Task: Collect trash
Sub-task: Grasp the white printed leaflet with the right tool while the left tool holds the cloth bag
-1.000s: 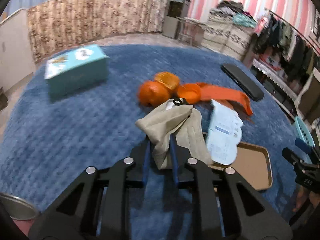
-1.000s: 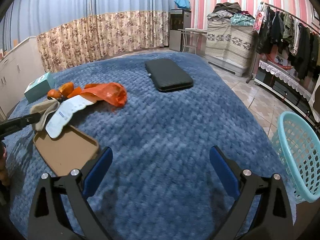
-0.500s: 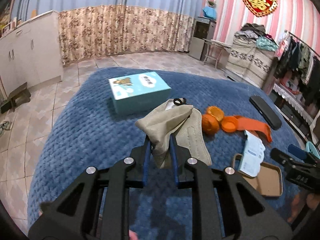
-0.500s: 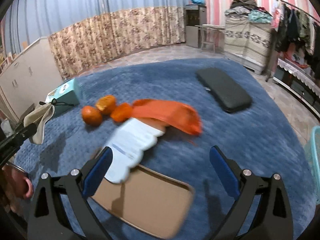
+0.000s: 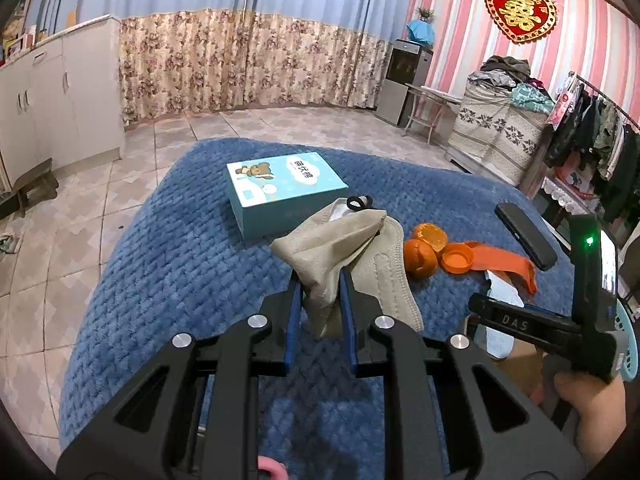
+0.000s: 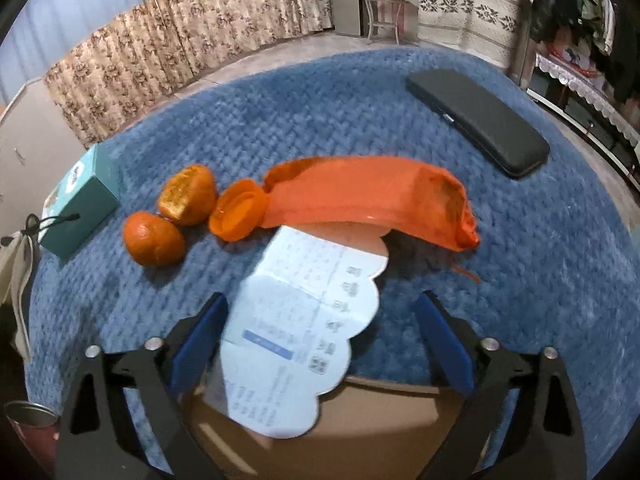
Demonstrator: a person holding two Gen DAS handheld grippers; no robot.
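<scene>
My left gripper is shut on a beige face mask and holds it above the blue blanket. My right gripper is open, low over a light-blue paper leaflet that lies partly on a brown cardboard tray. Beyond the leaflet lie an orange net bag, an orange cap and two mandarins, one peeled open. In the left wrist view the right gripper's body shows at the right, with the mandarins behind the mask.
A teal box stands on the blanket at the far left. A black case lies far right. A metal can is at the lower left edge. A light-blue laundry basket stands past the bed's edge.
My left gripper has lifted and pulled back with the mask held. My right gripper has swung left and down to the leaflet and tray, still open.
</scene>
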